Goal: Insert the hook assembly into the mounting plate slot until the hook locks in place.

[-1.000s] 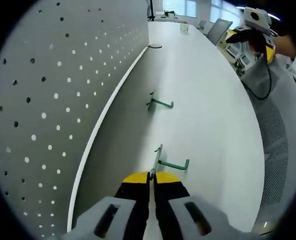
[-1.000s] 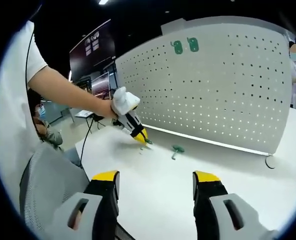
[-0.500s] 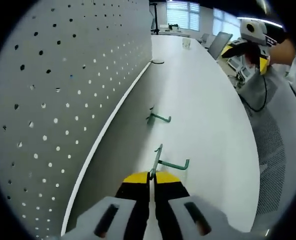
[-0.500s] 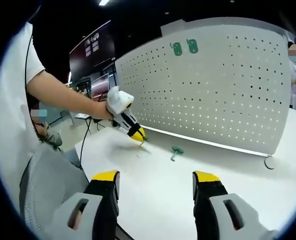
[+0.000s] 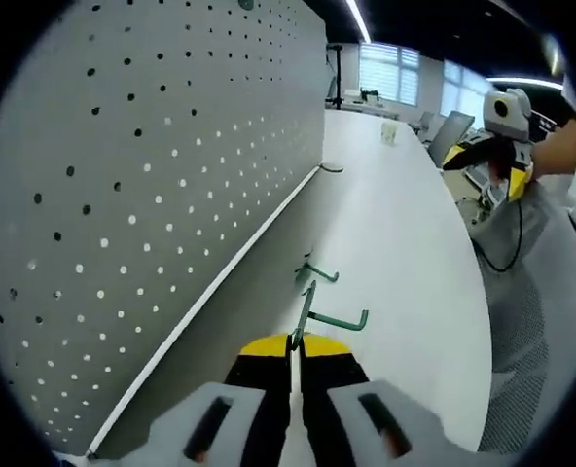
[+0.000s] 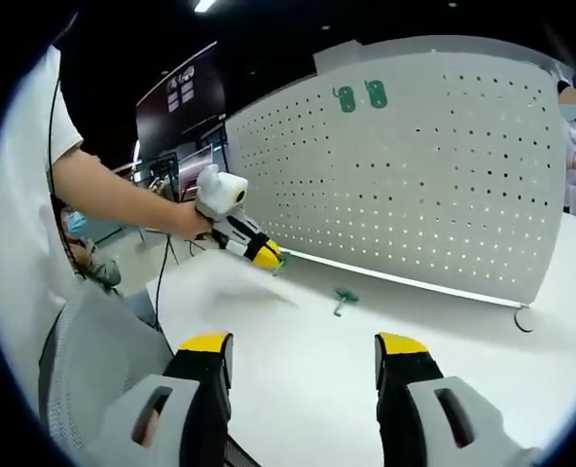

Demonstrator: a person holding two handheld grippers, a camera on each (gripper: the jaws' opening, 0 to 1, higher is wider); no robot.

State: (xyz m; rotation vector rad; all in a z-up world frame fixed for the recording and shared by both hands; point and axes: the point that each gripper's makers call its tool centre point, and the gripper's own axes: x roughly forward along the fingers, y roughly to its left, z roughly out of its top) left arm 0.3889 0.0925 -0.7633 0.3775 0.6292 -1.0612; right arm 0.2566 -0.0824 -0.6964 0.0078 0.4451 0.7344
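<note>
Green wire of the held hook assembly (image 5: 317, 313) is what I log first in the left gripper view: the left gripper (image 5: 294, 358), yellow-tipped with black jaws, is pinched narrow on the hook's flat stem, and the hook's arm sticks out to the right with an upturned end. It sits lifted above the white tabletop (image 5: 405, 243), close to the foot of the grey perforated mounting plate (image 5: 142, 195) standing along the left. A second green hook (image 5: 312, 272) lies on the table just beyond. A dark wire hook (image 5: 331, 167) lies farther along the plate's base. The right gripper (image 5: 497, 161) shows at far right, held by a hand.

Right gripper view: my right gripper (image 6: 303, 375) stands wide apart, holding nothing, over the tabletop (image 6: 366, 341). The left gripper (image 6: 264, 256) carries its green hook (image 6: 279, 261) near the plate's (image 6: 444, 195) lower left corner. Two green tabs (image 6: 359, 95) are mounted high on the plate. The loose green hook (image 6: 343, 295) lies on the table; the dark wire hook (image 6: 525, 317) at the plate's right end. I read no labels or writing anywhere; the dark wall panel's (image 6: 179, 83) print is too small.
</note>
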